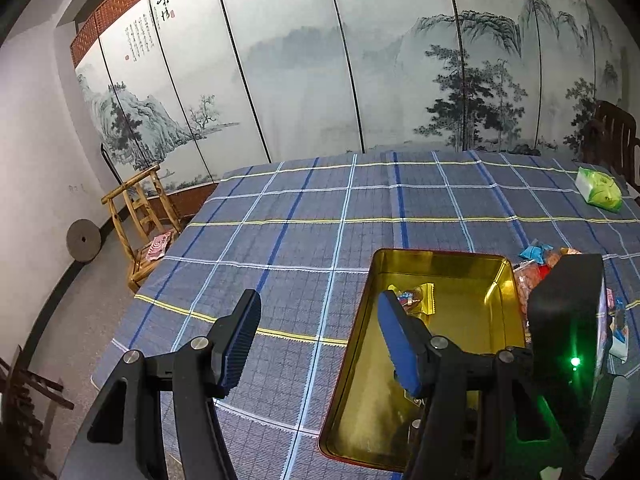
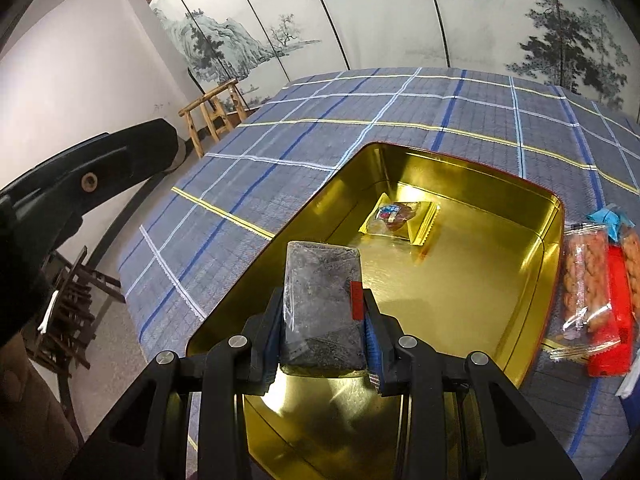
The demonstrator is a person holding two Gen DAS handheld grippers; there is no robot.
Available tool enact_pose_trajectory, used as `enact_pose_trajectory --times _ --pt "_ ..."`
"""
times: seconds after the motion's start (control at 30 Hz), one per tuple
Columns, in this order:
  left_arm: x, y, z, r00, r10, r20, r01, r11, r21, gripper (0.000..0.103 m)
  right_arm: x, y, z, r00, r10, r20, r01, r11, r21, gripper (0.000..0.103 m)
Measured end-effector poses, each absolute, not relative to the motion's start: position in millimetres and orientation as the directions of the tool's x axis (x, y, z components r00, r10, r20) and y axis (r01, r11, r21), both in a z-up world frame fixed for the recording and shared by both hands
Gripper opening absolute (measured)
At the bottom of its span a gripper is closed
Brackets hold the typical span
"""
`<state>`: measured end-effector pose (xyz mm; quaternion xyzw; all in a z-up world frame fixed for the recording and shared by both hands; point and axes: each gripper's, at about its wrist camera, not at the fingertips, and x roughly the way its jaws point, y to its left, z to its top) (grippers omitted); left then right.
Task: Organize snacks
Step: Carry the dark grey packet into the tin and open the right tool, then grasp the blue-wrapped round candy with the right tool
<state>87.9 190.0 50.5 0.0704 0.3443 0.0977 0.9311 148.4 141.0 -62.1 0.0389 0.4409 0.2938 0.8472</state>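
Observation:
A gold tin box (image 2: 472,280) with a red outside lies open on the plaid tablecloth; it also shows in the left wrist view (image 1: 448,276). One small yellow-wrapped snack (image 2: 400,216) lies inside it, also visible in the left wrist view (image 1: 416,298). My right gripper (image 2: 322,332) is shut on a dark grey snack bar in clear wrap (image 2: 320,300), held above the near part of the tin. My left gripper (image 1: 316,344) is open and empty, over the tin's left rim. The right gripper's body (image 1: 568,320) stands to the right in the left wrist view.
Loose snack packs (image 2: 600,300) lie on the cloth right of the tin, also in the left wrist view (image 1: 536,256). A green tissue pack (image 1: 600,190) sits at the far right. The table's left edge drops to the floor by a wooden stool (image 1: 144,224).

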Motion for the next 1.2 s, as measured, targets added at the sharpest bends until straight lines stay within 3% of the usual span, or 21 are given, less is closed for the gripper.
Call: enact_pose_trajectory --times 0.37,0.73,0.9,1.2 --pt "87.6 201.0 45.2 0.723 0.230 -0.651 -0.146 0.973 0.181 0.063 152.2 147.1 -65.7 0.441 0.534 -0.721 -0.460 0.825 0.329 0.037" --pt "76.7 213.0 44.0 0.695 0.262 -0.670 -0.175 0.965 0.196 0.064 140.4 107.7 -38.4 0.527 0.572 -0.628 -0.439 0.817 0.374 0.038" --pt "70.3 196.4 47.1 0.701 0.224 -0.677 -0.128 0.973 0.189 0.065 99.8 28.5 -18.7 0.663 0.448 -0.600 -0.349 0.894 0.283 0.038" --pt "61.4 103.4 53.3 0.703 0.047 -0.710 0.100 0.981 0.163 0.068 42.7 -157.8 -45.0 0.740 0.071 -0.669 0.055 0.985 0.165 0.039"
